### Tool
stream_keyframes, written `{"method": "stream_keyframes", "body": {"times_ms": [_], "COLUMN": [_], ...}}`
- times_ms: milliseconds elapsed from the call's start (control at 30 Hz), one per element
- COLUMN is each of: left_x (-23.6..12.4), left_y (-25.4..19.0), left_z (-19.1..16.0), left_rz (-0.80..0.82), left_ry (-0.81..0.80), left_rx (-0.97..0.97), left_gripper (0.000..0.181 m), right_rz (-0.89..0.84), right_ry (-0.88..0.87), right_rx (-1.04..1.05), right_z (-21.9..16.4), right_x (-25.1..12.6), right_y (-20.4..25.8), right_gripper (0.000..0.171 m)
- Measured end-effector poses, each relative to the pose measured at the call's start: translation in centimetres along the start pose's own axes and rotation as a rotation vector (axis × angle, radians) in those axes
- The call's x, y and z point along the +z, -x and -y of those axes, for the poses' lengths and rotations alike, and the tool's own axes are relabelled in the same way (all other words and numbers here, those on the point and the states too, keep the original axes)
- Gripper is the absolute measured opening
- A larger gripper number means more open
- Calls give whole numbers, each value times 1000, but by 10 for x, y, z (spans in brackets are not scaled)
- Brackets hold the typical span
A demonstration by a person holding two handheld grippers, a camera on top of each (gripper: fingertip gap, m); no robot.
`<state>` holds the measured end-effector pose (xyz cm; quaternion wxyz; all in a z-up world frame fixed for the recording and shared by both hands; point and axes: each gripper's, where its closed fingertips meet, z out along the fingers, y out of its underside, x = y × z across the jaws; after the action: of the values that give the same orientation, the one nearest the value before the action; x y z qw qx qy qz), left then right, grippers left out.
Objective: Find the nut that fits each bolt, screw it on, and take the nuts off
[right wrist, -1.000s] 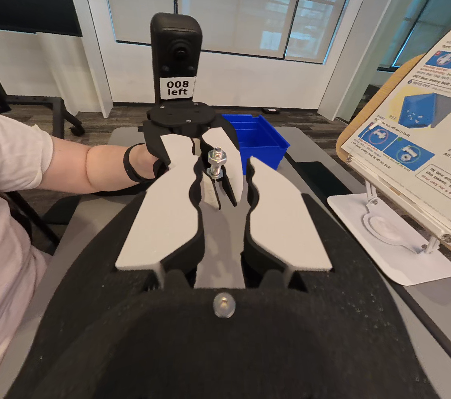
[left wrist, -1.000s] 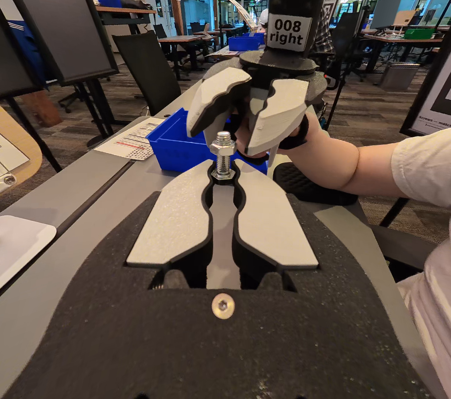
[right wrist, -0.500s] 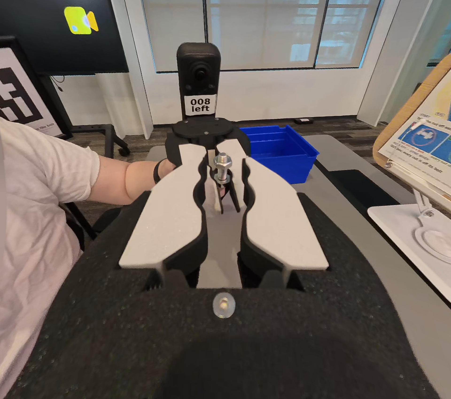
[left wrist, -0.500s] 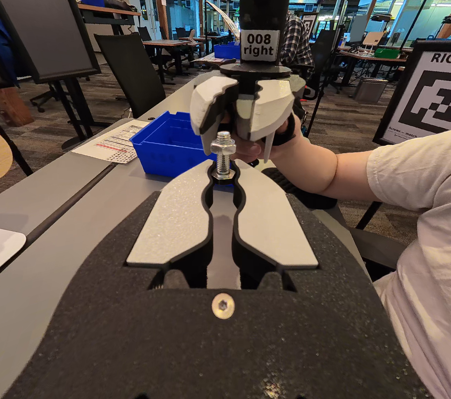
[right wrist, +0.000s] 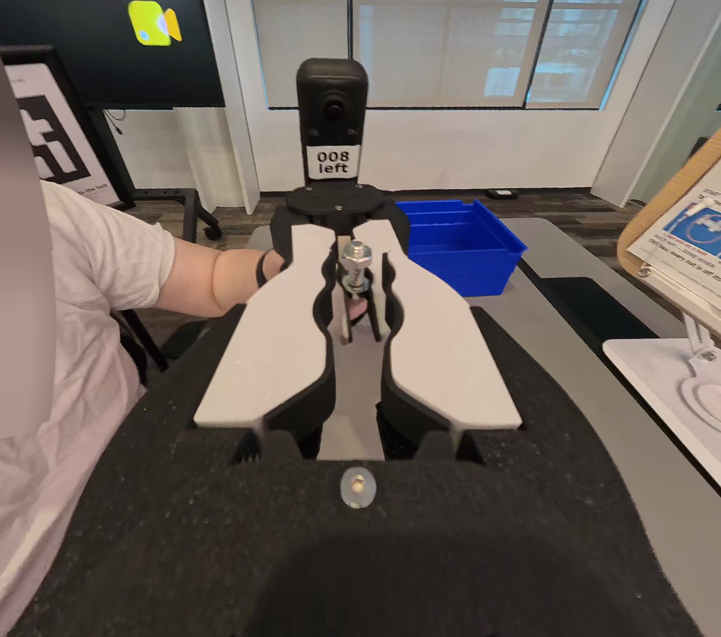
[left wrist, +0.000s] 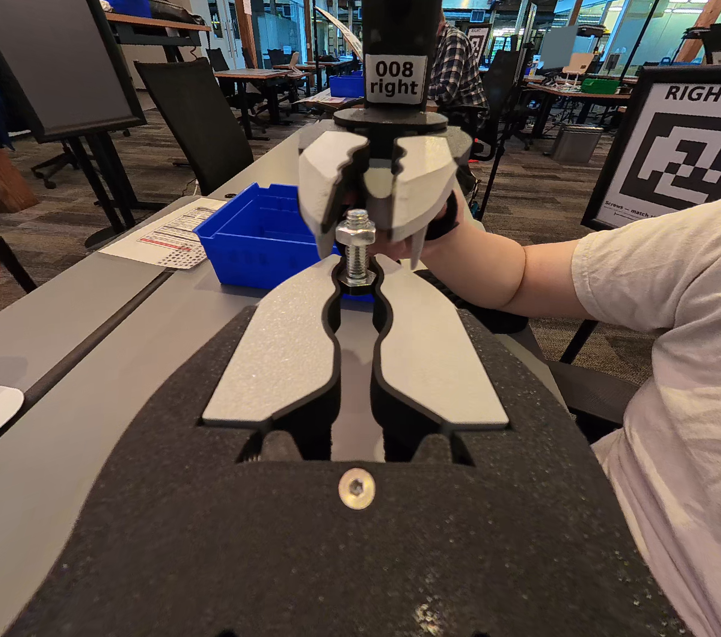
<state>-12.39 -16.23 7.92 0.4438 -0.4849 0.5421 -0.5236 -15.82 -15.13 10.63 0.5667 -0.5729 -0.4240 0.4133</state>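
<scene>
Between the two grippers, above the grey table, a silver bolt stands upright with a hex nut threaded near its top end. Left gripper: jaws drawn narrow, clamped on the bolt's head at the bottom, fingertips touching it on both sides. Right gripper: jaws partly apart, one finger on each side of the nut; the right wrist view shows a thin gap on both sides, and whether either finger touches the nut cannot be told. In the left wrist view the right gripper faces the camera from the far side, tilted down over the bolt, with a person's hand behind it and a bare forearm running off to the right.

Blue bin: on the table just beyond the bolt, to the left in the left wrist view and to the right in the right wrist view; the inside that shows holds dividers only. A printed sheet lies flat on the table left of the bin. A white stand with an instruction board sits at the right edge of the right wrist view, well apart from the bolt
</scene>
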Motion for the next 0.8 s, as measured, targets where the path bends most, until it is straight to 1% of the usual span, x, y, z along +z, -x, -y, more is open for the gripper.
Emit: {"method": "stream_keyframes", "body": {"times_ms": [100, 167, 200, 367, 433, 467, 533, 600, 633, 733, 800], "left_x": [0, -2, -2, 0, 0, 0, 0, -2, -2, -2, -1], "left_y": [-1, -2, -1, 1, -1, -2, -1, -2, -1, 2, 1], "left_z": [1, 3, 3, 0, 0, 0, 1, 3, 3, 1, 0], "left_rz": [2, -7, -6, 6, -3, -1, 5, -6, -2, 12, 0], "left_ry": [-1, -11, -9, 4, 2, 5, 0, -8, -6, 7, 1], "left_rx": [7, 2, 2, 11, 7, 9, 11, 4, 7, 18, 3], "left_gripper": [10, 10, 10, 10, 10, 10, 10, 10, 10, 10, 10], "right_rz": [1, -45, -79, 34, 6, -19, -12, -62, -87, -4, 20], "right_ry": [7, 3, 2, -26, 13, 23, 15, 18, 17, -8, -16], "right_rx": [-1, 17, 15, 13, -12, -29, -20, 4, -1, 11, 1], "right_z": [-1, -2, -2, 5, 0, -2, -1, -2, -3, 4, 6], "right_x": [-4, -10, -12, -6, -2, -2, -5, -10, -13, -11, -7], "right_y": [-5, -16, -22, 2, 0, -3, -5, -17, -22, -7, 1], "right_gripper": [24, 16, 17, 20, 21, 25, 25, 18, 19, 21, 23]}}
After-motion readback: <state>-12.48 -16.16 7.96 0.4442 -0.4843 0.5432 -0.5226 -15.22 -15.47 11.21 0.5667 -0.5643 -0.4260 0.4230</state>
